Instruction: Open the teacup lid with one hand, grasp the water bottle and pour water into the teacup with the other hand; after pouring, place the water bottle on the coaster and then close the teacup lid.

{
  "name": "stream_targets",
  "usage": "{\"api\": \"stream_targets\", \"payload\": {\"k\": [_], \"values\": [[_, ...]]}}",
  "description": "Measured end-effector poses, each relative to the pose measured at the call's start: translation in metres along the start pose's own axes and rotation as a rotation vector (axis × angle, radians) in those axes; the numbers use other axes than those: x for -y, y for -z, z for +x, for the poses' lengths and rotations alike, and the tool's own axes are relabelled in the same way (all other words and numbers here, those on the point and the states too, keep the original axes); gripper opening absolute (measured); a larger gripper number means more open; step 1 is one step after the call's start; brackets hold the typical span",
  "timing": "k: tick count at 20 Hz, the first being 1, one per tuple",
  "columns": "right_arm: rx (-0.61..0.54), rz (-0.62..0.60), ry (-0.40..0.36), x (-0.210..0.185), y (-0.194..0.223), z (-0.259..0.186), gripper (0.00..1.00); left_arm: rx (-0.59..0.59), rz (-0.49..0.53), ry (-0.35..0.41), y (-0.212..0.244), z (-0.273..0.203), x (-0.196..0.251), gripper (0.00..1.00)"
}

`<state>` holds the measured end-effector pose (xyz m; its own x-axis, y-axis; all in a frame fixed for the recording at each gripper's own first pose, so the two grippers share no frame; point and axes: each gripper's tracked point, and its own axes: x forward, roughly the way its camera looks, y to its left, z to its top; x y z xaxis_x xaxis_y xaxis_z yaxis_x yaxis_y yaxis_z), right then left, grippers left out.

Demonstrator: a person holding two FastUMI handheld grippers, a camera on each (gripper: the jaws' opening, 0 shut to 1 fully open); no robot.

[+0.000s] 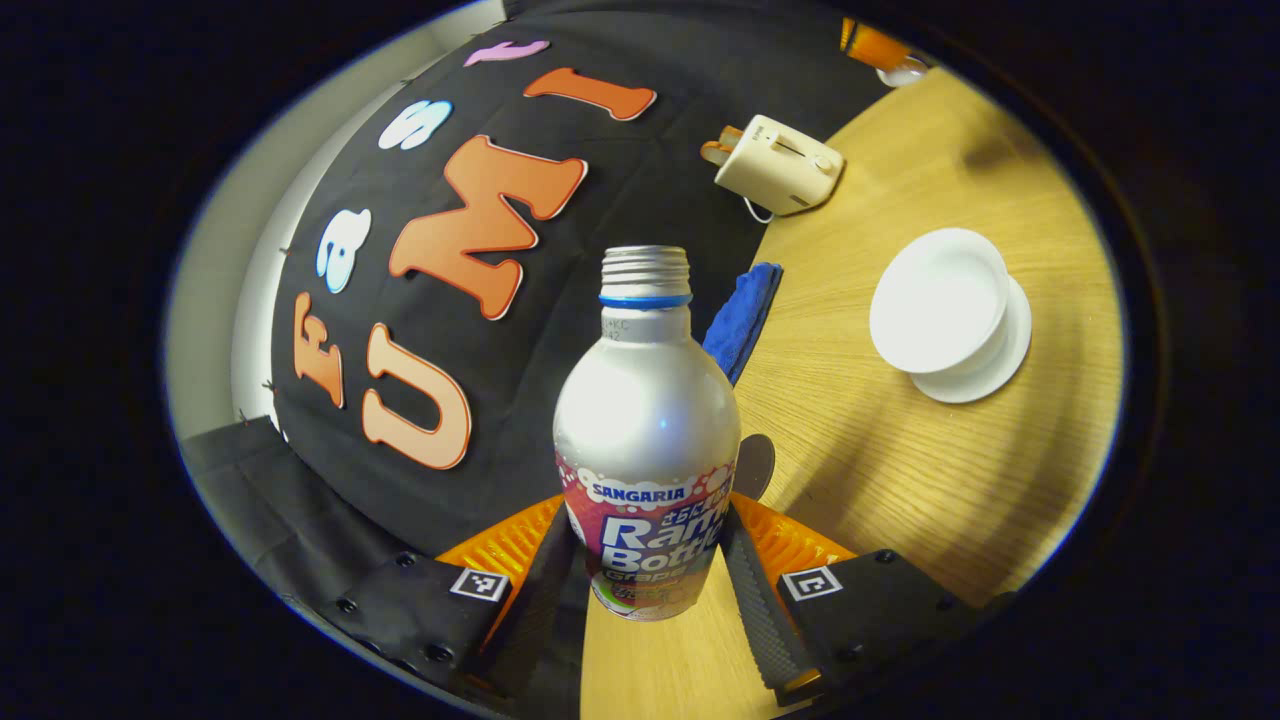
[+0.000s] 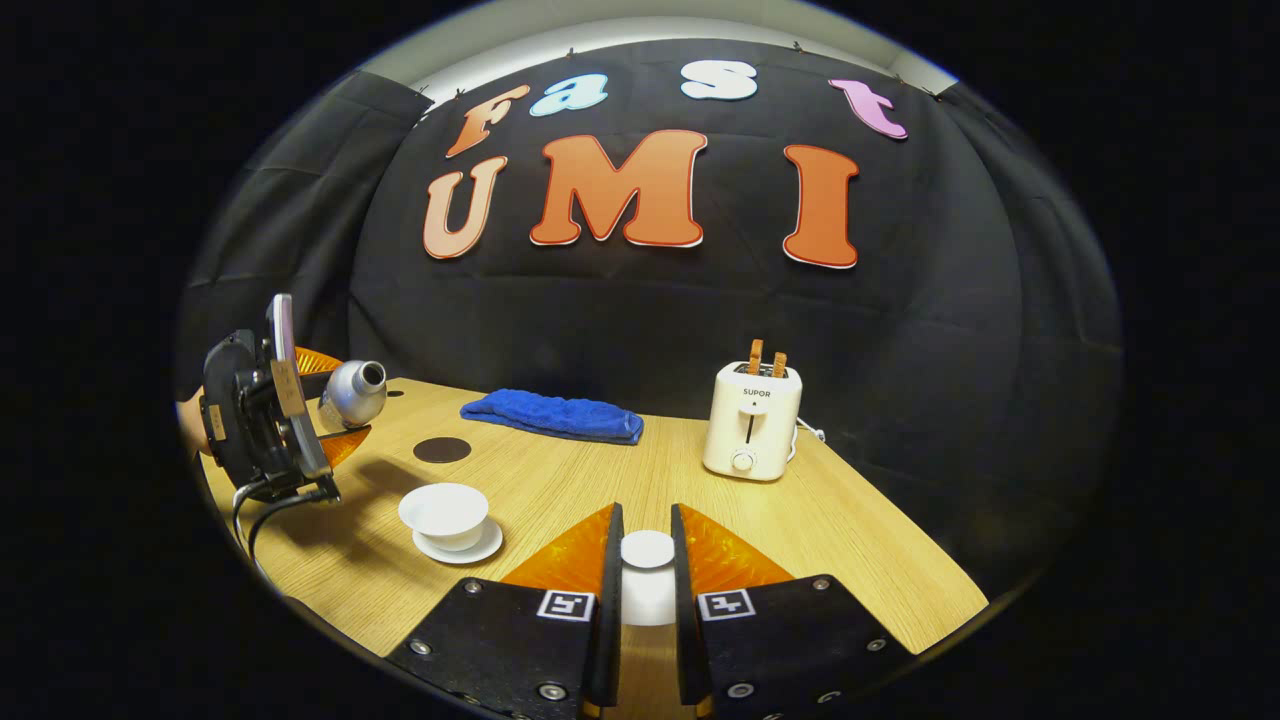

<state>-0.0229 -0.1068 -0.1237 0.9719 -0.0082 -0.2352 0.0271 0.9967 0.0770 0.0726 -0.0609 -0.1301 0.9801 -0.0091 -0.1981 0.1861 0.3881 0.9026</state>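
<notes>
We have the left tool (image 1: 648, 560) clenched on the water bottle (image 1: 645, 440), which is uncapped and, in the right gripper view, tipped with its mouth off to one side of the teacup (image 2: 444, 512). The right tool (image 2: 646, 570) grips the teacup lid (image 2: 647, 549), held away from the teacup. The risk we see is water spilling onto the desk (image 2: 600, 480) if the neck tilts further before it is over the cup; we cannot tell the bottle's fill. The coaster (image 2: 442, 449) lies behind the teacup.
</notes>
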Motion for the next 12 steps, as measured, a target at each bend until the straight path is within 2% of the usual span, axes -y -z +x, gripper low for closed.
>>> {"api": "stream_targets", "payload": {"k": [1, 3, 4, 5, 6, 8, 9, 10, 12], "values": [[0.001, 0.004, 0.002, 0.002, 0.000, -0.001, 0.23, 0.004, 0.036, -0.004, -0.002, 0.000, 0.000, 0.84], [0.001, 0.013, 0.005, 0.005, 0.002, -0.002, 0.23, 0.018, 0.111, -0.009, -0.004, 0.001, 0.000, 0.80], [-0.002, 0.015, 0.007, 0.007, 0.003, -0.003, 0.23, 0.030, 0.167, -0.016, -0.006, 0.000, -0.002, 0.87], [-0.001, 0.017, 0.010, 0.010, 0.005, -0.004, 0.23, 0.048, 0.214, -0.020, -0.011, -0.001, -0.003, 0.81], [0.002, 0.023, 0.013, 0.012, 0.006, -0.006, 0.24, 0.055, 0.260, -0.020, -0.014, 0.000, -0.005, 0.84], [0.000, 0.035, 0.005, 0.013, 0.008, -0.007, 0.23, 0.079, 0.344, -0.037, -0.021, -0.002, -0.012, 0.81], [-0.001, 0.037, 0.007, 0.015, 0.008, -0.007, 0.23, 0.093, 0.389, -0.045, -0.026, -0.002, -0.014, 0.87], [-0.002, 0.035, 0.009, 0.017, 0.010, -0.007, 0.23, 0.101, 0.427, -0.048, -0.031, -0.001, -0.016, 0.84], [0.000, 0.037, 0.015, 0.021, 0.011, -0.010, 0.23, 0.114, 0.511, -0.030, -0.035, 0.003, -0.013, 0.84]]}}
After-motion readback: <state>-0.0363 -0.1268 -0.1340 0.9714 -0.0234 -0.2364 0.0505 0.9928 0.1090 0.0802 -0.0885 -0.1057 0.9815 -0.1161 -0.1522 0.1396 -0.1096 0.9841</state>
